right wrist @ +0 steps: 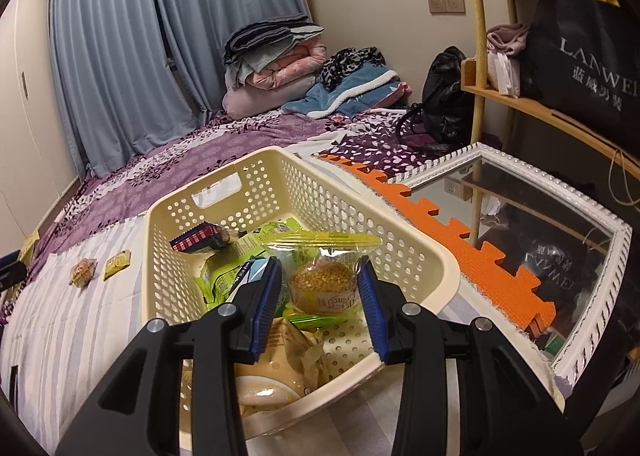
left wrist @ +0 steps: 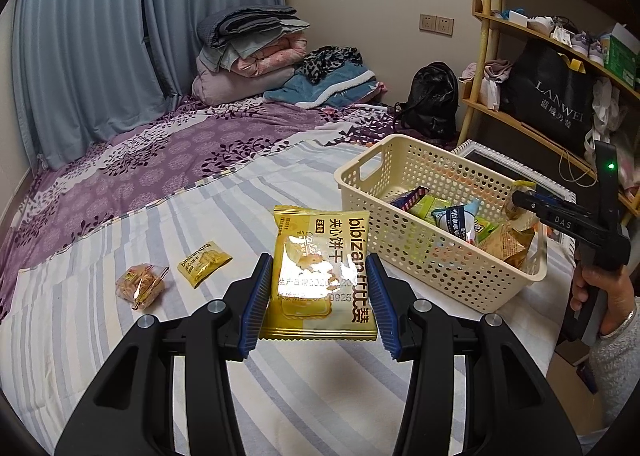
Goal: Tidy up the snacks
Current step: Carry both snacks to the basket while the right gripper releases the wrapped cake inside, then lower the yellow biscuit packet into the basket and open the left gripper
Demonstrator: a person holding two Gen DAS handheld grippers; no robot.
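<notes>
Left tool (left wrist: 318, 298) pinching yellow packet (left wrist: 320, 276) beside basket (left wrist: 400, 240); right tool (right wrist: 320, 296) gripping clear packet (right wrist: 324, 280) above basket.

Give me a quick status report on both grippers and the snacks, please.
Left gripper shut on yellow biscuit packet. Right gripper shut on clear snack pack above basket. Two snacks on bed.

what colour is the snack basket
Cream, with perforated walls; it shows best in the right wrist view.
</notes>
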